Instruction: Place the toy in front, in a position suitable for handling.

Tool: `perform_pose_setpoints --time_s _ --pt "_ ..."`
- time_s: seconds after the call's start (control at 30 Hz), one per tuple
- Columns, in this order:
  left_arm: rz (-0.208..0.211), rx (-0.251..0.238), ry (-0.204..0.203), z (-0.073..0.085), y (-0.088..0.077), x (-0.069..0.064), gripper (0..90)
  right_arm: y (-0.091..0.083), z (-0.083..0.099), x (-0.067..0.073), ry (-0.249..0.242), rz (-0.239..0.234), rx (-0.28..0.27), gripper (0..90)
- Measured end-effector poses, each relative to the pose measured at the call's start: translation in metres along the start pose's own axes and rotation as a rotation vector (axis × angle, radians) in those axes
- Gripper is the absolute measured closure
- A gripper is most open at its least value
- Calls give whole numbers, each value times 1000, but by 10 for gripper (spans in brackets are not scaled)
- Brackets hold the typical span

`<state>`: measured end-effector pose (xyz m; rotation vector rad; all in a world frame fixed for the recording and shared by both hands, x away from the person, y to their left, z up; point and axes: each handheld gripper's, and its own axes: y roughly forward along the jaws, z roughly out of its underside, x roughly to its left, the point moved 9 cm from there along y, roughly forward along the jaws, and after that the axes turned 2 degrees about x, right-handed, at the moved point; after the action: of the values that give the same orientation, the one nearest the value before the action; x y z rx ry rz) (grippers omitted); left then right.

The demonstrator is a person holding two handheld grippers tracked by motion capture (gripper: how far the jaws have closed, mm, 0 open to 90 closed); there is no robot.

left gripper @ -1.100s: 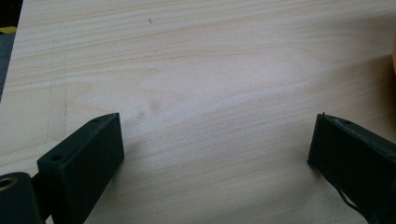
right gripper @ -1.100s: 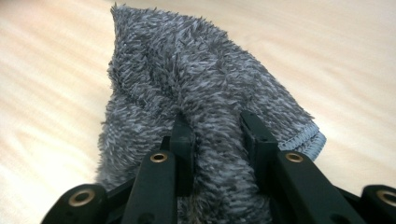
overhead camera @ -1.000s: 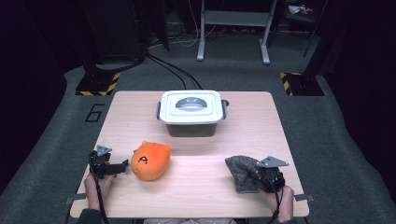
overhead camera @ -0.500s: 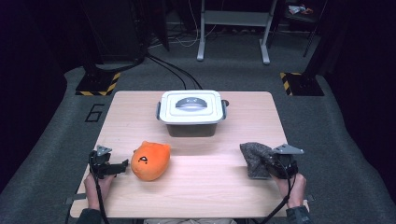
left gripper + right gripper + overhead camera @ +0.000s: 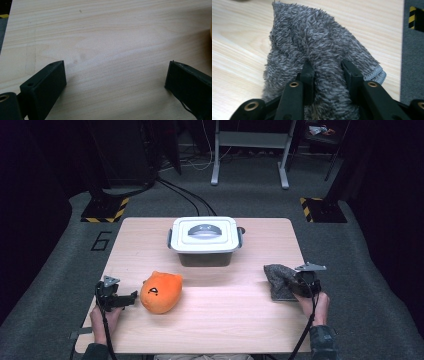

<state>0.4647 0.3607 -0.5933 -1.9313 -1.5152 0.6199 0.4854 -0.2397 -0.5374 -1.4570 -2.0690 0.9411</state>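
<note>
Currently the right gripper (image 5: 325, 72) pinches a fold of a fuzzy grey cloth (image 5: 317, 47) between its jaws, which have just been opening slightly. The cloth lies bunched on the tabletop (image 5: 225, 320) near its right edge, its long axis running straight ahead of the gripper. Likely step: setting the cloth down; next, letting go cleanly. The left gripper (image 5: 115, 75) rests wide and empty, an orange plush toy (image 5: 161, 292) just to its right.

The surface (image 5: 210, 320) is evenly lit from above while the floor (image 5: 60, 250) around it falls dark (soft, short shadows); the high view is slightly soft, the close views sharper.
</note>
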Motion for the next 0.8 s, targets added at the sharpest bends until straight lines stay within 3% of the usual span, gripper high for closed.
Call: perform_pose_setpoints --time_s 0.17,0.33,0.43,0.6,0.8 --pt "0 1 1 0 0 0 29 21 2 -8 3 19 44 597" --pt "0 0 0 0 0 0 29 30 5 -14 23 38 62 341" --pt "1 1 1 0 0 0 29 21 3 -16 47 39 21 231" --pt "1 0 1 0 0 0 29 -1 2 -13 61 32 -22 139" --pt "0 1 1 0 0 0 29 -24 14 14 54 -18 -43 46"
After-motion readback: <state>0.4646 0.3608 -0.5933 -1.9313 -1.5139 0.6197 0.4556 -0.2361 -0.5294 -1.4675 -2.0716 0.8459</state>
